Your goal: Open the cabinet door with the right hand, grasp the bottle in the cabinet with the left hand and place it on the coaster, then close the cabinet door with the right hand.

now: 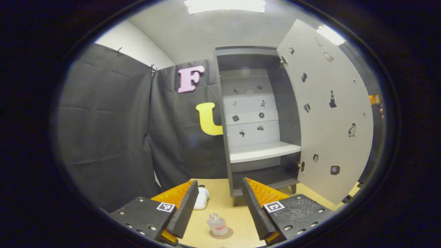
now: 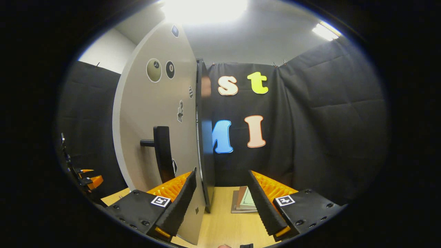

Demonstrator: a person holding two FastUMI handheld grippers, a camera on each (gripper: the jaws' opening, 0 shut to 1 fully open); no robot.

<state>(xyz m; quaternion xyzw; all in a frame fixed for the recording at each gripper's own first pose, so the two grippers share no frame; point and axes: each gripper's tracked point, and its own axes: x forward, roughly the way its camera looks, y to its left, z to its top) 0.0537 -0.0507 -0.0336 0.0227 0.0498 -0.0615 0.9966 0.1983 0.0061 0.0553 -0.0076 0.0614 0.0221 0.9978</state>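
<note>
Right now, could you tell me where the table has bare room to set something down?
The bare table runs between the bottle on its coaster and the cabinet foot. Left is crowded by a white object. In the right gripper view, a bare strip lies between the open door and the books.

left hand-held gripper [image 1: 219,210] fingers spread, right hand-held gripper [image 2: 220,205] likewise

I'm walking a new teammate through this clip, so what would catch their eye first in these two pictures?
First, the tall cabinet standing wide open, its sticker-dotted door swung out to the right in the left gripper view. Next, the small bottle standing on a round coaster on the wooden table, between the open left gripper. In the right gripper view, the door's edge stands between the open right gripper, beside its dark handle.
</note>
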